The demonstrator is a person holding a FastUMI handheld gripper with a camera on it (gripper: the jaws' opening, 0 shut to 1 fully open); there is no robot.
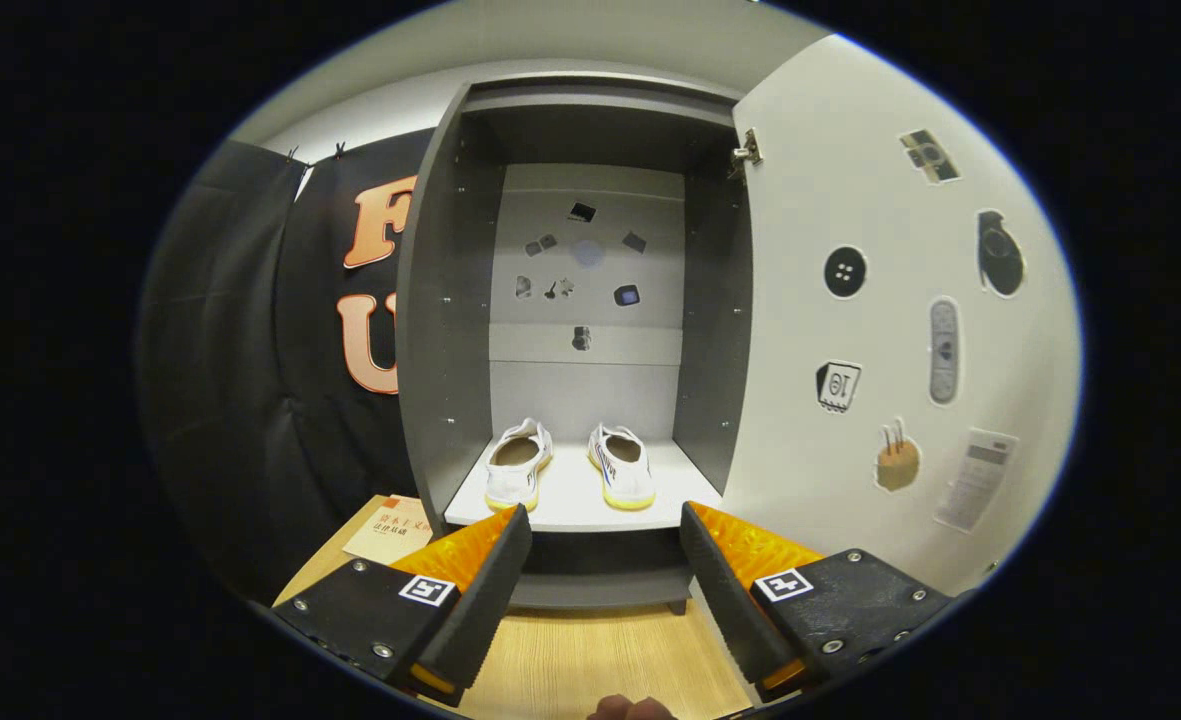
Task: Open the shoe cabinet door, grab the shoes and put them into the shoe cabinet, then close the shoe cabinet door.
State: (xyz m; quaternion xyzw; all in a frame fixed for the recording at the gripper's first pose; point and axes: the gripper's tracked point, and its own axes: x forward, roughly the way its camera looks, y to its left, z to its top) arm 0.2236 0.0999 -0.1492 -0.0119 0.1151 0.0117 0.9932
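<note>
Jaws spread wide and empty on the gripper (pixel 605 525), just short of the cabinet (pixel 450 300); both shoes (pixel 518 465) sit side by side on its shelf (pixel 570 505), door (pixel 850 180) open at right

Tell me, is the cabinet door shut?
No, the door is swung wide open, and both shoes sit on the shelf beyond the open gripper.

Even bright light, sharp focus, fisheye-bent edges

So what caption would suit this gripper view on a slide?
Open tool facing the cabinet, both shoes on its shelf, door open.
</note>
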